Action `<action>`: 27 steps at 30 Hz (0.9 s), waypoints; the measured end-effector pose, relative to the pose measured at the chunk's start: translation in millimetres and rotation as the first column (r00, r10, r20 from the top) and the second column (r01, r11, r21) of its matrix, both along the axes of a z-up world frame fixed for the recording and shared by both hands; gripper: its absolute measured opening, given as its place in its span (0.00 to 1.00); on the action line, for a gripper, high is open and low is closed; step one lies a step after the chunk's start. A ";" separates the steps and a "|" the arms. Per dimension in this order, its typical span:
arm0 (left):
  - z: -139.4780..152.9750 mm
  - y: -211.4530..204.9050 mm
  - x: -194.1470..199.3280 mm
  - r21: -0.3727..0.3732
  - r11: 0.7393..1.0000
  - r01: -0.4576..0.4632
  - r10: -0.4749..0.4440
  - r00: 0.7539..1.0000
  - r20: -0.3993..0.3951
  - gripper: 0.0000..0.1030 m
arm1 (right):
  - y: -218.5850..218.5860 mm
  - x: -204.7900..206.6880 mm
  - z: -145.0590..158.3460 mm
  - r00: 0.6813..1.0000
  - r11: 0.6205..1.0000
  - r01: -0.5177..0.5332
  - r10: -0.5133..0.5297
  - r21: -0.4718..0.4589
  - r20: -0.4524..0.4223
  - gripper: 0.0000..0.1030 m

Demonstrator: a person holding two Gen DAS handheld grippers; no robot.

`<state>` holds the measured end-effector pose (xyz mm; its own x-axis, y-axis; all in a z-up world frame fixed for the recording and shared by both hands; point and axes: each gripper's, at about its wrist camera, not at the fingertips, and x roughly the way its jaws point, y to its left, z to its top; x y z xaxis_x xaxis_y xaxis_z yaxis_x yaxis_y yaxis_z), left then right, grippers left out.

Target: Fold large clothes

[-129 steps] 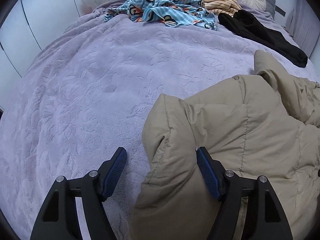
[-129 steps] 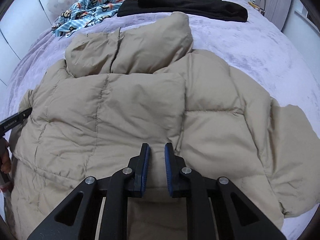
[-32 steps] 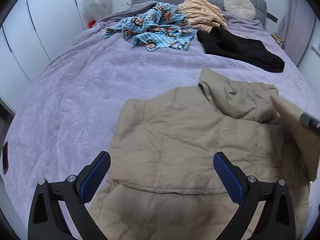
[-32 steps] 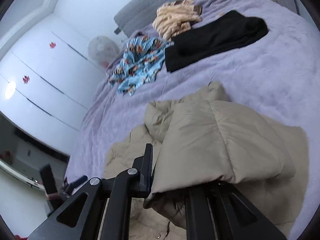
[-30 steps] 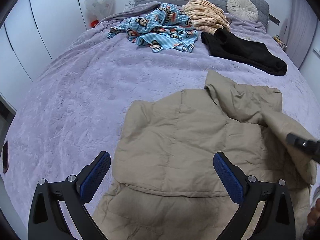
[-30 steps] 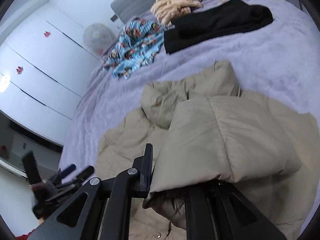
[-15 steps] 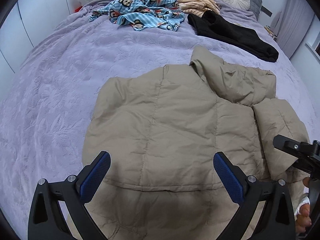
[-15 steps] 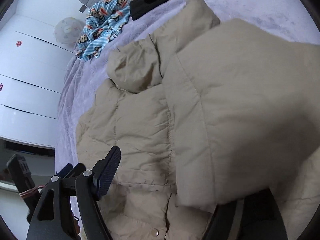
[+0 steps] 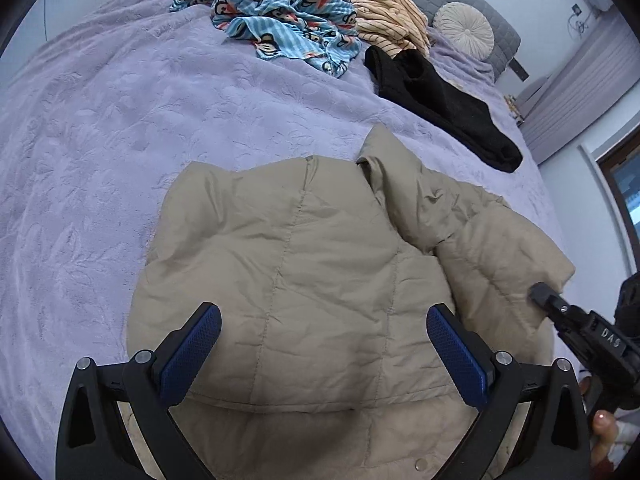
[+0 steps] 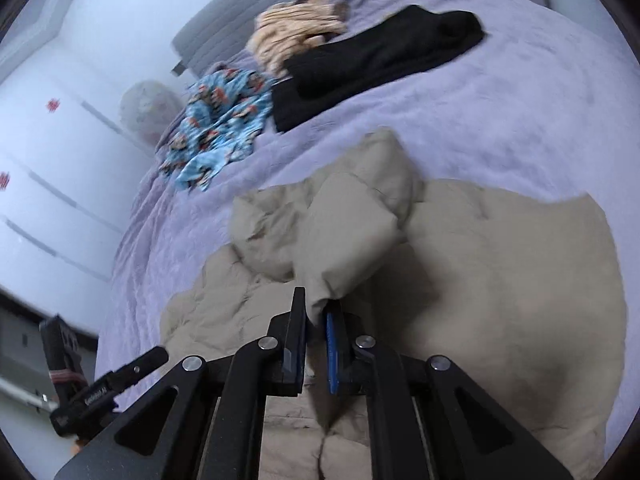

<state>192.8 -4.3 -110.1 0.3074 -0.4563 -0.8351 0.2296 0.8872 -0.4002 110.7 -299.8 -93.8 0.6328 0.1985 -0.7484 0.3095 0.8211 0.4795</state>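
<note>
Since the earlier frame, jaws just closed on a sleeve edge of the beige puffer jacket: right hand-held gripper now pinching that fabric. Left hand-held gripper gaping wide and empty above the jacket's folded near half on the bed. Collar away, hem near; pinched sleeve on the right, nearer the right hand, probably due to cross leftward.

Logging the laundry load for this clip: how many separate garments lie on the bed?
4: beige quilted puffer jacket nearest; black garment beyond it; blue monkey-print garment and peach striped garment by the headboard. Others may be hidden.
</note>
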 end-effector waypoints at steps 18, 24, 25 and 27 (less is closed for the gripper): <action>-44.1 -67.1 10.6 -0.189 0.961 0.203 -0.237 0.955 -0.179 0.93 | 33.6 -65.2 -27.9 0.961 0.976 -0.218 0.217 0.013 -0.171 0.50; -54.6 -101.8 12.9 -0.296 0.922 0.249 -0.323 0.917 -0.234 0.11 | -12.4 -119.0 -60.8 0.945 0.993 -0.117 0.117 0.018 -0.305 0.24; -44.8 -104.5 10.7 -0.316 0.914 0.255 -0.329 0.921 -0.208 0.09 | -15.9 -122.6 -63.6 0.945 0.994 -0.113 0.111 0.014 -0.306 0.23; -19.3 -103.4 9.9 -0.372 0.896 0.243 -0.320 0.933 -0.162 0.09 | -14.5 -122.7 -67.7 0.948 0.993 -0.116 0.101 -0.031 -0.303 0.20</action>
<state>202.7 -107.7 -129.4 -0.0445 -0.7642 -0.6434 0.3243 0.5981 -0.7329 -12.0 -314.3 -161.4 0.3538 0.2132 -0.9107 0.3407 0.8774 0.3377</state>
